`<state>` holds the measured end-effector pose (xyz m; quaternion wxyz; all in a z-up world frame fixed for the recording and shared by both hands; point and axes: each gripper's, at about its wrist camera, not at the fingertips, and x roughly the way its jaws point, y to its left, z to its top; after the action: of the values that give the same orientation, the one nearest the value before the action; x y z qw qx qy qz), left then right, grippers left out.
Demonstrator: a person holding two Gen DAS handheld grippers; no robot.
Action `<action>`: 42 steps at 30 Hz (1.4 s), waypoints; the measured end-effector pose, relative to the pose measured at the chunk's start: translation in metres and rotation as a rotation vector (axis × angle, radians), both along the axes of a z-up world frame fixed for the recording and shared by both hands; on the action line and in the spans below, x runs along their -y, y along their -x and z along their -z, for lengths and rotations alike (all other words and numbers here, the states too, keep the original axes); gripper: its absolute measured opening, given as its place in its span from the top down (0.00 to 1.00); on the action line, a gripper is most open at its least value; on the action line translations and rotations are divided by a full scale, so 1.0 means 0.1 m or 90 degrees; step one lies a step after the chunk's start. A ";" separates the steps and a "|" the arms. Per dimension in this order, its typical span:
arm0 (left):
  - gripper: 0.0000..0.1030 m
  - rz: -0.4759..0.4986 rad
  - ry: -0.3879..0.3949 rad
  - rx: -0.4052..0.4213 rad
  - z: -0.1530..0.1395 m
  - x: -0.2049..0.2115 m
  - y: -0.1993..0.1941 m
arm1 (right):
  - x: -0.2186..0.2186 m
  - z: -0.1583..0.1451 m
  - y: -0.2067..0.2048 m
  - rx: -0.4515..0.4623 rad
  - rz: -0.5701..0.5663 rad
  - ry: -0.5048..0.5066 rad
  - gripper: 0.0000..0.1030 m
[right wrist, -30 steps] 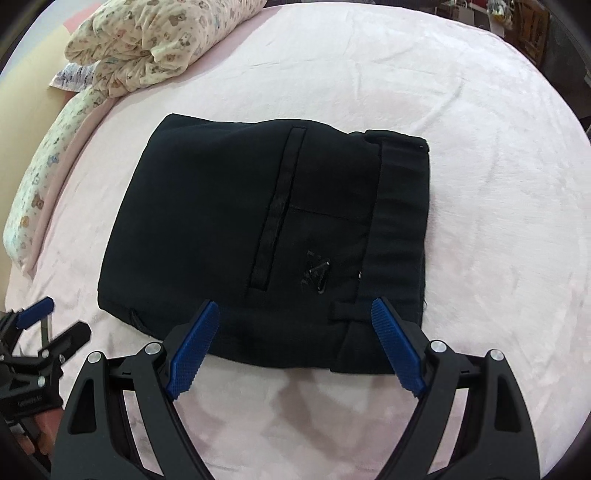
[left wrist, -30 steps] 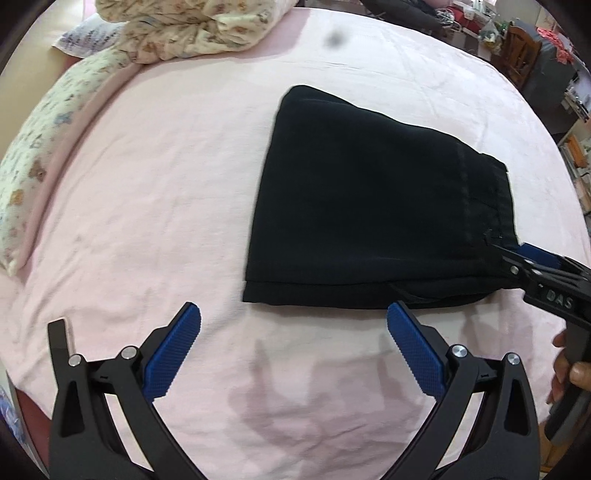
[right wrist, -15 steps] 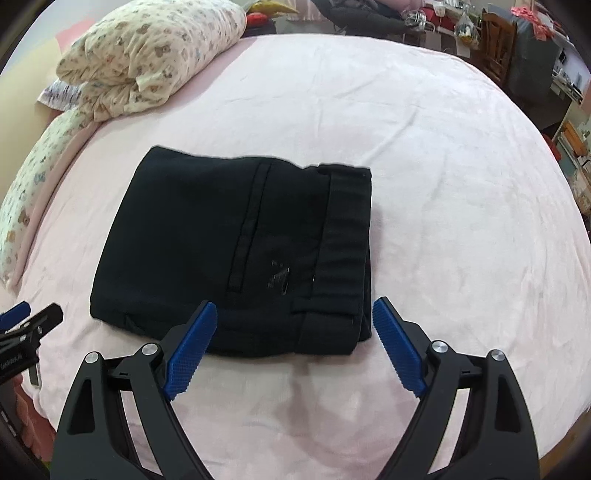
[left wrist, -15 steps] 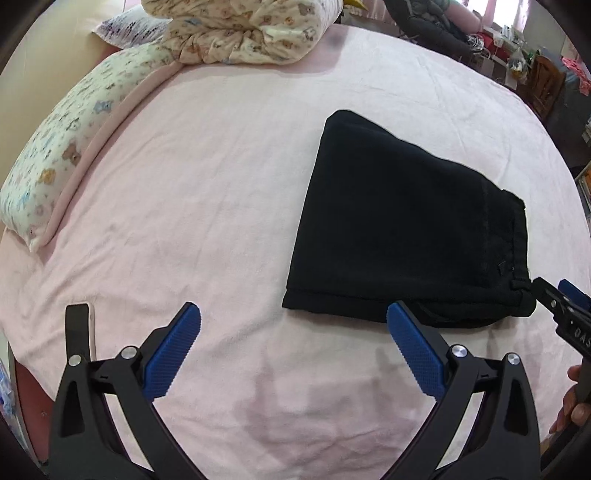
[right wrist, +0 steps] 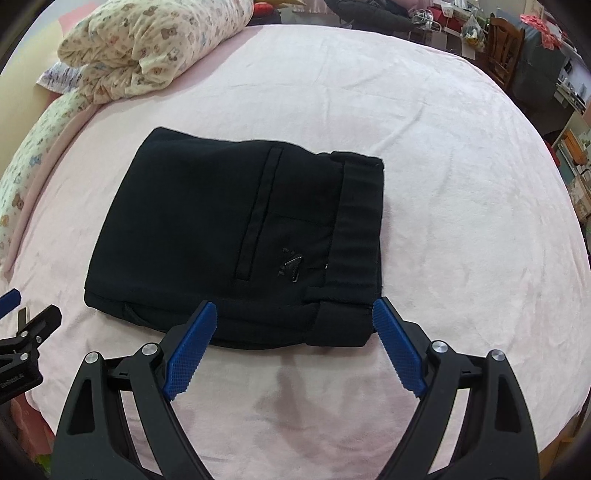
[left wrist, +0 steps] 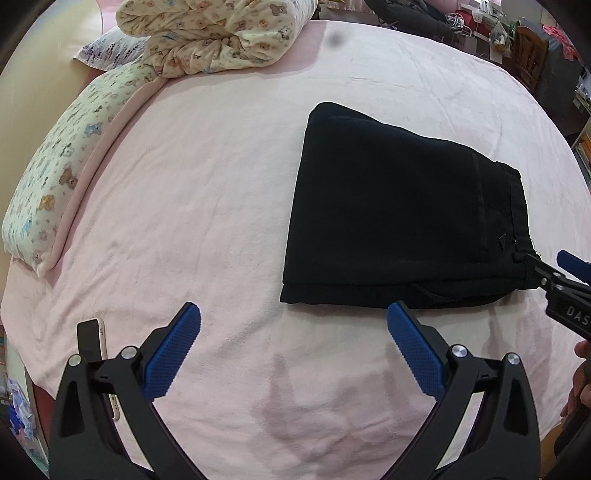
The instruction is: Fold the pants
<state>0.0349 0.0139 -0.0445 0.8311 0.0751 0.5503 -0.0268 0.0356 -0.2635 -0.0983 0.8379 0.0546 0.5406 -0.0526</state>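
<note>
The black pants (left wrist: 399, 218) lie folded into a compact rectangle on the pink bed (left wrist: 192, 206); in the right wrist view the pants (right wrist: 236, 236) show a back pocket and the waistband at the right. My left gripper (left wrist: 293, 349) is open and empty, hovering over bare blanket just in front of the pants' near left corner. My right gripper (right wrist: 293, 341) is open and empty, its blue pads (right wrist: 190, 349) straddling the near edge by the waistband. The right gripper also shows at the right edge of the left wrist view (left wrist: 550, 269).
A bear-print pillow (left wrist: 55, 188) and a rolled quilt (left wrist: 218, 33) lie at the head of the bed. A phone (left wrist: 98, 354) rests at the near left bed edge. A wooden chair (right wrist: 506, 48) and cluttered shelves stand beyond the far right side.
Both grippers have drawn back from the pants and stayed open. The left one shifted left, so the pants now sit further right in its view. The pants have not moved.
</note>
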 end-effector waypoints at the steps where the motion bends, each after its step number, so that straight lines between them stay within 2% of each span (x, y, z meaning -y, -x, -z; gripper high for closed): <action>1: 0.02 -0.001 0.001 -0.002 0.01 -0.01 0.00 | -0.01 0.02 -0.01 -0.002 -0.001 -0.001 0.14; 4: 0.02 -0.001 0.003 -0.007 0.02 -0.02 -0.01 | -0.04 0.11 -0.07 -0.017 -0.008 0.002 0.14; 8: 0.02 0.000 0.013 -0.011 0.03 -0.03 -0.02 | -0.06 0.46 -0.17 -0.102 -0.022 0.009 0.13; 9: 0.02 0.000 0.017 -0.013 0.03 -0.04 -0.02 | -0.06 0.48 -0.17 -0.104 -0.025 0.013 0.12; 11: 0.02 0.000 0.023 -0.015 0.03 -0.04 -0.02 | -0.07 0.43 -0.17 -0.090 -0.031 0.018 0.11; 13: 0.02 0.003 0.024 -0.016 0.03 -0.03 -0.03 | -0.01 0.31 -0.14 -0.059 -0.015 -0.009 0.11; 17: 0.02 0.029 0.074 -0.012 0.00 0.03 -0.21 | 0.26 0.02 -0.09 0.027 0.044 -0.066 0.11; 19: 0.02 0.041 0.117 -0.011 -0.01 0.03 -0.39 | 0.53 -0.04 -0.18 0.053 0.074 -0.114 0.11; 21: 0.02 0.045 0.144 -0.010 0.00 0.01 -0.57 | 0.83 0.03 -0.28 0.049 0.106 -0.202 0.11; 24: 0.02 0.039 0.212 -0.072 0.15 -0.12 -0.97 | 1.25 0.31 -0.40 0.003 0.154 -0.332 0.11; 26: 0.02 0.024 0.241 -0.120 0.31 -0.21 -1.21 | 1.41 0.49 -0.49 -0.022 0.157 -0.383 0.11; 28: 0.02 -0.003 0.262 -0.176 0.52 -0.31 -1.42 | 1.46 0.66 -0.56 -0.060 0.150 -0.413 0.11; 30: 0.02 -0.030 0.305 -0.235 0.75 -0.40 -1.62 | 1.47 0.80 -0.62 -0.090 0.135 -0.435 0.11; 31: 0.02 -0.036 0.316 -0.248 0.79 -0.41 -1.65 | 1.46 0.85 -0.64 -0.102 0.128 -0.448 0.11; 33: 0.02 -0.032 0.381 -0.295 0.94 -0.37 -1.77 | 1.47 0.94 -0.69 -0.123 0.116 -0.474 0.11; 36: 0.02 -0.015 0.429 -0.355 1.13 -0.23 -1.88 | 1.45 1.04 -0.73 -0.145 0.096 -0.505 0.11; 40: 0.02 0.035 0.405 -0.411 1.31 0.02 -1.95 | 1.44 1.09 -0.78 -0.149 0.042 -0.572 0.11; 42: 0.02 0.045 0.418 -0.428 1.33 0.06 -1.98 | 1.47 1.12 -0.79 -0.149 0.025 -0.581 0.12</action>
<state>0.2330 0.0081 -0.1773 0.5854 -0.1858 0.7483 -0.2505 0.1148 -0.4106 -0.2108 0.6607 0.4210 0.5981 0.1688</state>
